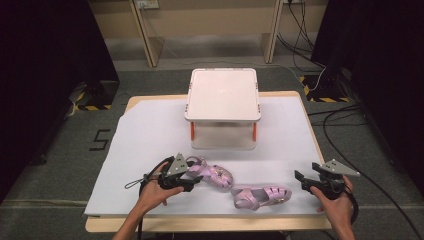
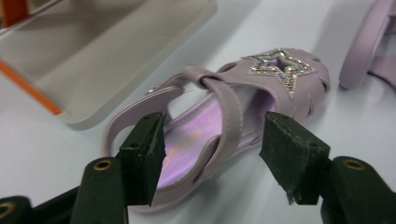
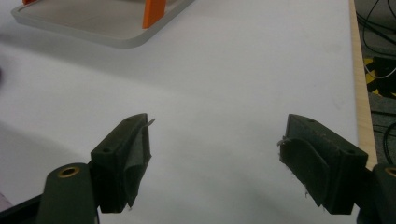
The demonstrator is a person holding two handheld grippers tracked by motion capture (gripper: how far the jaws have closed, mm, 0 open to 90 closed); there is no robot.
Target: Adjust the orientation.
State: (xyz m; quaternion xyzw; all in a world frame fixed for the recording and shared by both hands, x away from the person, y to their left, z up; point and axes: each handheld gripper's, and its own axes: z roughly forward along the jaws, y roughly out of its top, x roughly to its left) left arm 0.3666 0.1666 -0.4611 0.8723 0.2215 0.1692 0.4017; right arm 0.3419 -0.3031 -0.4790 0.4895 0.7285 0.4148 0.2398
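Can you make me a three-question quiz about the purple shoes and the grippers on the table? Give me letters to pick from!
1. Where is the left gripper?
A. on top of the white stand
B. at the sandal with the star
C. off the table

2. How many purple sandals are on the table?
A. one
B. two
C. four

3. How is the right gripper?
A. open with nothing in it
B. shut on a sandal
C. holding a cable

Answers:
1 B, its jaws stand either side of the star sandal.
2 B, the star sandal and a second sandal lie side by side on the white table.
3 A, bare table shows between its jaws.
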